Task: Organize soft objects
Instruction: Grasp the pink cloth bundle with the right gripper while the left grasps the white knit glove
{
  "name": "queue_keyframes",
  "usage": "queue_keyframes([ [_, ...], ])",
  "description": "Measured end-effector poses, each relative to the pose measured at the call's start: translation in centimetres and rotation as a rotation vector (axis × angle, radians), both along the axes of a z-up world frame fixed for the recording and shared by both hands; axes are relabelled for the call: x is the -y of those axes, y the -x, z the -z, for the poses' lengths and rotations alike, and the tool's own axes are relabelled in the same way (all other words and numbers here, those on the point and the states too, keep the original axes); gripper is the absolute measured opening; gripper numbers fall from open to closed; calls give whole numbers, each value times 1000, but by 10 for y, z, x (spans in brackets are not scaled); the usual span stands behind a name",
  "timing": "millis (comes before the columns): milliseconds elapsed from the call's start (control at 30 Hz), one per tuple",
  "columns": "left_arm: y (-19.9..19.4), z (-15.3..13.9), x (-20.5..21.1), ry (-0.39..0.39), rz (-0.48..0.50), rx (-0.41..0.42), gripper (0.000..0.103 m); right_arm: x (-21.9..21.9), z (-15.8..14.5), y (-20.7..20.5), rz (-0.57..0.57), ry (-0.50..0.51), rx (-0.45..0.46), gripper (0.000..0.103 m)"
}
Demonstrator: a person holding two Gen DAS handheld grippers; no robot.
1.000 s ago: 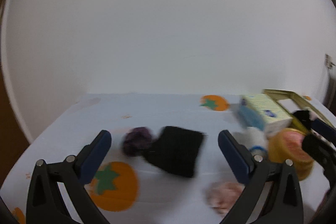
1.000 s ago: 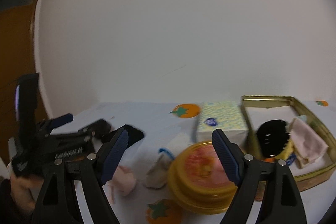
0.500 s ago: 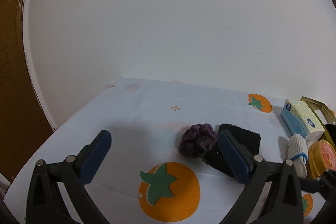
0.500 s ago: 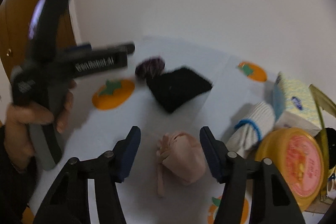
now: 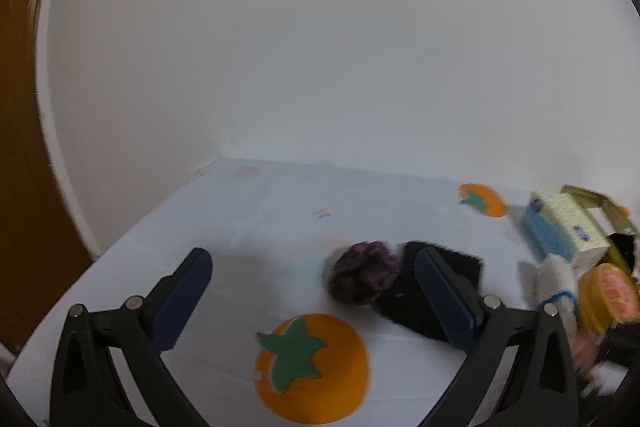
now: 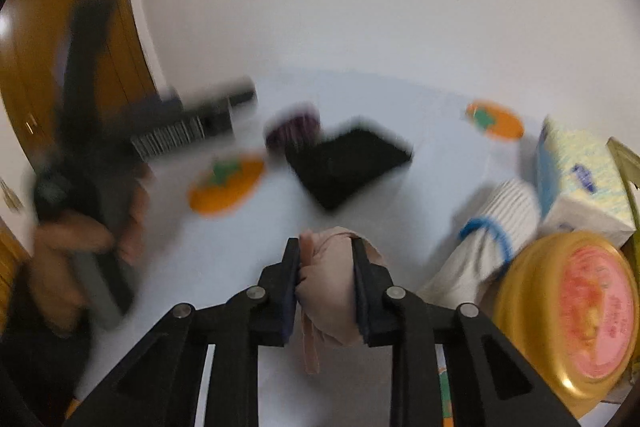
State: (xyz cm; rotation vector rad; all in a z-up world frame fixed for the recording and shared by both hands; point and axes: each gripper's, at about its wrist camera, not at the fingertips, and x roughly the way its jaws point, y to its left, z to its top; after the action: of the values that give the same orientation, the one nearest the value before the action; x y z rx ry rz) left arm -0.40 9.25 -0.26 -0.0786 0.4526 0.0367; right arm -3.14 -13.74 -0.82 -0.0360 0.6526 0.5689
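Between the fingers of the right gripper [image 6: 326,283] sits the pink cloth bundle [image 6: 334,287], low on the surface [image 6: 432,115]; the jaws are closing and already dent its sides; a loose tail hangs below. Just right lies the white sock [image 6: 492,239], beyond it the gold tin [image 6: 560,319]; far left, the black cloth [image 6: 348,159]. The left gripper [image 5: 316,291] stands released, holding nothing. Risk: soft fabric may slip from a shallow pinch, or the tail may snag.

You have on the surface [image 6: 420,115]: one pink cloth bundle [image 6: 328,287], one black folded cloth [image 6: 348,161], one purple knit ball [image 5: 362,277], one white rolled sock [image 6: 492,239], one tissue box [image 6: 576,179], one gold round tin [image 6: 568,311]. Two claws: left claw [image 5: 312,291], right claw [image 6: 326,287].
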Motion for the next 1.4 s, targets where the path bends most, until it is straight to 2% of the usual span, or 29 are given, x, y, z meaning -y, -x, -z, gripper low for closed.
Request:
queue_keyframes([
  [100,7,-4,8,64,122,35,103,32,-27,15,91,-53,172,26],
  [167,10,-4,17,90,197,36,103,54,-38,23,173,-54,265,26],
  [233,11,-4,35,79,272,20,103,77,-43,32,270,-15,358,26],
  [300,14,-4,52,63,329,-1,102,95,-42,36,322,14,396,26],
  [400,16,-2,86,41,455,-66,99,122,-39,34,385,3,385,26],
  [500,16,4,125,-90,517,-130,94,138,-38,29,415,-46,352,26],
  [600,11,8,142,-97,592,-191,94,145,-40,28,419,-66,350,26],
  [633,6,12,145,-104,582,-215,93,145,-41,29,417,-63,355,26],
  [700,-2,19,150,-124,549,-273,84,145,-42,33,409,-62,365,26],
  [767,-10,25,154,-120,556,-326,81,143,-41,31,407,-59,371,26],
  [933,-30,33,173,-162,538,-380,81,145,-38,29,410,-66,362,26],
  [1067,-40,35,179,-180,519,-374,80,150,-39,27,424,-84,350,26],
  [1133,-43,33,177,-157,512,-382,72,152,-40,25,427,-94,339,26],
  [1167,-44,33,176,-139,519,-387,64,152,-40,24,426,-96,333,26],
  [1233,-44,33,175,-104,550,-388,42,153,-40,23,431,-96,328,26],
  [1267,-44,32,174,-91,559,-388,27,153,-40,23,431,-98,326,26],
  [1400,-40,32,171,-65,567,-397,20,151,-42,23,433,-99,323,26],
])
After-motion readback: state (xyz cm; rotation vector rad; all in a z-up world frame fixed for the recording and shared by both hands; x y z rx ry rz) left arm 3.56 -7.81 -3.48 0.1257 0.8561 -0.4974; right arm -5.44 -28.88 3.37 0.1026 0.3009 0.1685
